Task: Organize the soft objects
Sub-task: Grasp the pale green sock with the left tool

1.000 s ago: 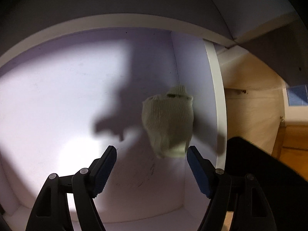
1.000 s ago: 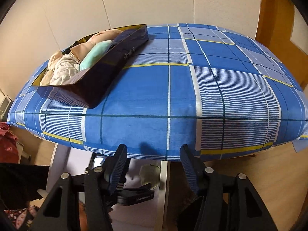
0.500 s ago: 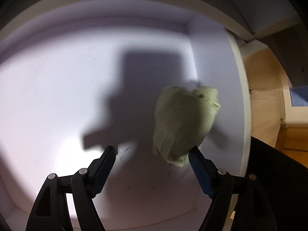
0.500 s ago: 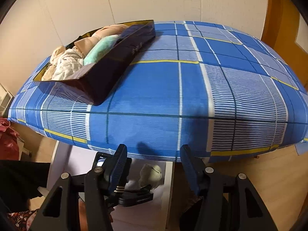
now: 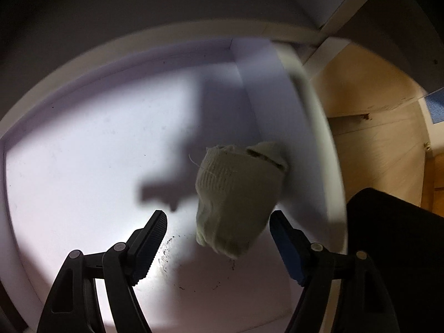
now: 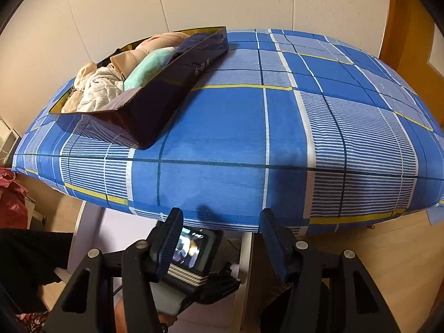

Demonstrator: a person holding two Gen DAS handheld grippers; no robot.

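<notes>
Only the left wrist view shows the sock (image 5: 238, 197), lying in the white drawer (image 5: 83, 144) by its right wall, just beyond the wide, empty left gripper (image 5: 217, 233). The right view shows the right gripper (image 6: 220, 231), wide and empty, near the bed (image 6: 249, 127), with the clothes box (image 6: 155, 94) far left.

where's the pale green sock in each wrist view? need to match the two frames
Left wrist: the pale green sock sits right of centre, in the white drawer by its right wall, ahead of the open left gripper.
Right wrist: not visible; the left gripper's camera body blocks that part of the drawer, below the blue plaid bed.
Shared landmark: the white drawer, whose right wall shows in both.
</notes>
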